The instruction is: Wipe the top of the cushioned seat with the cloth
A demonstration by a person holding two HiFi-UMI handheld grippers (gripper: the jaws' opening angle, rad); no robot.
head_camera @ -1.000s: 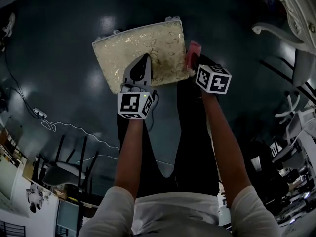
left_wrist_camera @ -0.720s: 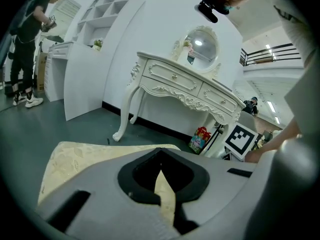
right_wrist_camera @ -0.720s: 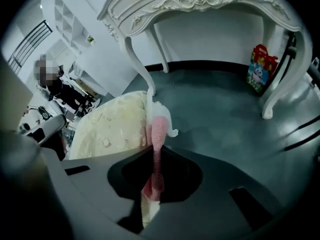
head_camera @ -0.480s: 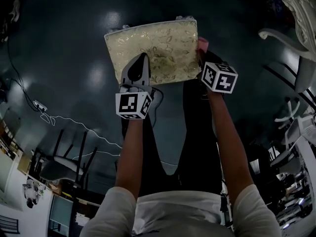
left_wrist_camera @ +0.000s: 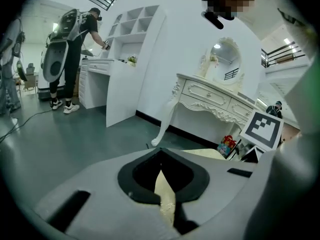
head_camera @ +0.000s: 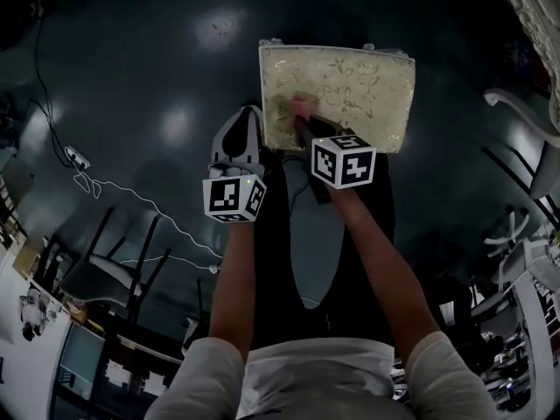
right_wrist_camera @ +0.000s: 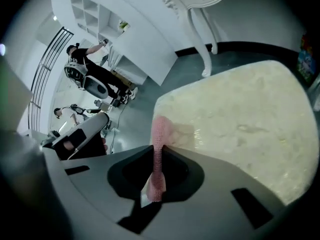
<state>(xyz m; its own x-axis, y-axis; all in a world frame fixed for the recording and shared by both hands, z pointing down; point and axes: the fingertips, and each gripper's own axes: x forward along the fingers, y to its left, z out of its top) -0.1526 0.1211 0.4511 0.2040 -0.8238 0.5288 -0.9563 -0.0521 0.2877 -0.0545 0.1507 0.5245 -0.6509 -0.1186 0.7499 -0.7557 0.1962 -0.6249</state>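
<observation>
Looking down from the head view, the seat [head_camera: 350, 86] is a pale, leaf-patterned cushion on the dark, glossy floor [head_camera: 149, 68]. The pink cloth [head_camera: 302, 108] lies on the seat's top near its left edge, with the right arm reaching over the seat's near side. The left tongs [head_camera: 248, 116] meet that same left edge from outside. This view does not show how either pair grips.

The right gripper view does. The right tongs [right_wrist_camera: 159, 159] are closed on the cloth, which runs up between them as a thin pink strip. Its bunched end presses on the seat's top close to a corner.

In the left gripper view the tongs are drawn together on a thin pale sliver of the seat's own colour. More of the seat shows just beyond them, to the right.

Only the gripper views show the lit room. Behind the seat is a white dressing table [left_wrist_camera: 215, 101] with carved legs and an oval mirror [left_wrist_camera: 222, 59], and white shelving [left_wrist_camera: 135, 59] stands to its left. Further left, a person [left_wrist_camera: 75, 49] stands at a counter. In the head view, a cable [head_camera: 131, 226] trails across the floor well left of the seat.
</observation>
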